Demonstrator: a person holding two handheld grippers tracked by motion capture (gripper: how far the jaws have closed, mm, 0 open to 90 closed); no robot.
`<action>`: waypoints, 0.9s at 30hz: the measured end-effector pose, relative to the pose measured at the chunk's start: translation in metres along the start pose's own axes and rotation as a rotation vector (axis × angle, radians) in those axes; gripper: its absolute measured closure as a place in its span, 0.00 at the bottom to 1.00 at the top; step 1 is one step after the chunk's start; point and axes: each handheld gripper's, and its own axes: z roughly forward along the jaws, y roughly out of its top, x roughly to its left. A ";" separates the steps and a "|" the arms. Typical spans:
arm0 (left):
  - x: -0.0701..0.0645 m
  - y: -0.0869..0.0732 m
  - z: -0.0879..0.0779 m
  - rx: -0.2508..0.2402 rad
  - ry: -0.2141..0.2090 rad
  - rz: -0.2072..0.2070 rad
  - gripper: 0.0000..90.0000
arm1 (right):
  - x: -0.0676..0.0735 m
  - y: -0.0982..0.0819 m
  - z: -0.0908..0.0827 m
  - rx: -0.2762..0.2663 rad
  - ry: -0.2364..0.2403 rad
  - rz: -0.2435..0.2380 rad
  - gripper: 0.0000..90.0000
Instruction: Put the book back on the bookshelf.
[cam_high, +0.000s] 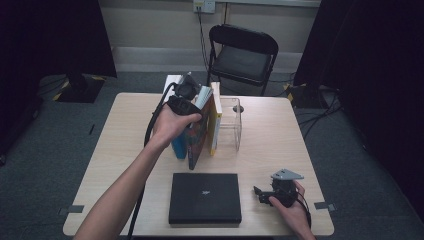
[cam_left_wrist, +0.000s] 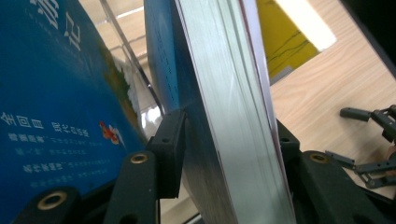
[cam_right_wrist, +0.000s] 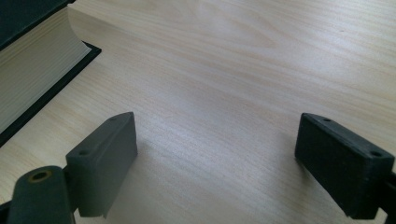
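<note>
So the left tool (cam_high: 186, 98) is clamping a blue-covered book (cam_left_wrist: 224, 112) by its top edge, one black pad (cam_left_wrist: 170, 149) pressing on the cover and the other jaw tucked behind the page block, and that book is standing tilted in the row of upright books (cam_high: 196, 132) next to the clear acrylic stand (cam_high: 231, 125) at the back of the desk (cam_high: 280, 135). Meanwhile the right tool (cam_right_wrist: 215, 163) is sitting wide open with nothing in it, hovering low over bare wood just beside the black book (cam_high: 205, 197) lying flat at the near edge
</note>
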 end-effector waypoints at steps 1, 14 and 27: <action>0.001 0.001 0.000 -0.001 0.004 -0.003 0.66 | 0.000 0.000 0.000 0.000 0.000 0.000 0.14; 0.005 0.011 0.005 0.101 0.036 -0.023 0.69 | 0.001 0.001 0.001 0.000 -0.001 -0.001 0.14; 0.003 0.010 0.001 0.062 0.112 -0.040 0.82 | 0.001 0.001 0.001 0.001 0.001 0.000 0.14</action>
